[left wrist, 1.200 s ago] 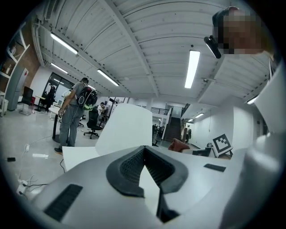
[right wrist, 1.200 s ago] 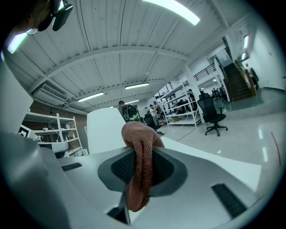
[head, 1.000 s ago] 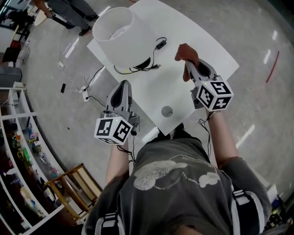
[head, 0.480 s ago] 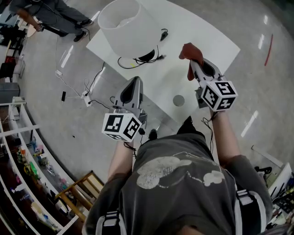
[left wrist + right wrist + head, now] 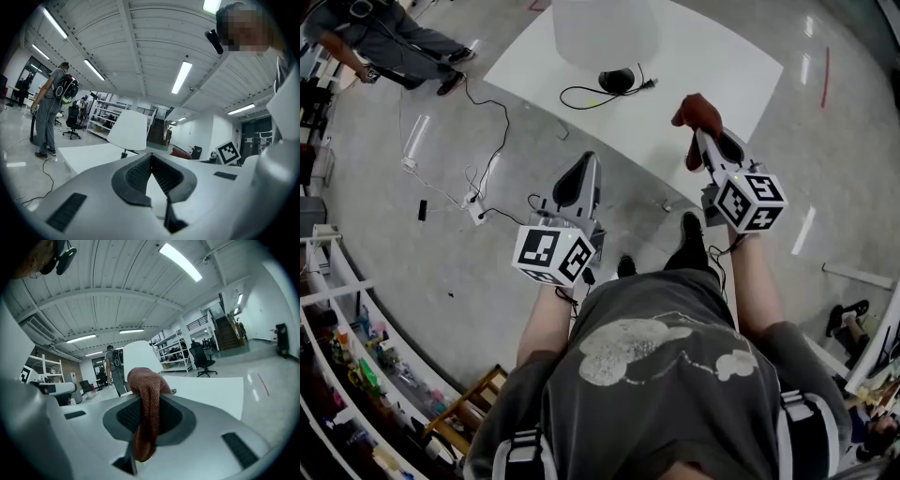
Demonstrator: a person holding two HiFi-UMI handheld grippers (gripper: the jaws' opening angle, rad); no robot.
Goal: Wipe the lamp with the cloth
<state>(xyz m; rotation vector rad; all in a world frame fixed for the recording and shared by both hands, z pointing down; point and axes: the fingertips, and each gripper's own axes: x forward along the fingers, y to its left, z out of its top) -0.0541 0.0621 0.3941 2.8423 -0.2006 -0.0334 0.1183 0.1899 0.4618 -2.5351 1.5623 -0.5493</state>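
Both tools have drawn back from the table (image 5: pixel 712 66), which now sits higher in the head view, so they hang over the grey floor (image 5: pixel 441 253) rather than over the white top; the lamp (image 5: pixel 605 33) has slid up with it, its white shade now cut off by the top edge. It stands on the far part of the table, well apart from both tools, with its dark base and black cord (image 5: pixel 581 94) showing just below the shade. The right tool (image 5: pixel 701 139) pinches the rust-red cloth (image 5: pixel 694 112), which bunches above the jaws and hangs down between them (its own view shows this plainly); it hovers near the table's near edge. The left tool (image 5: pixel 587 161) has its jaws pressed together with nothing between them. Another person (image 5: pixel 384 33) stands on the floor at upper left.
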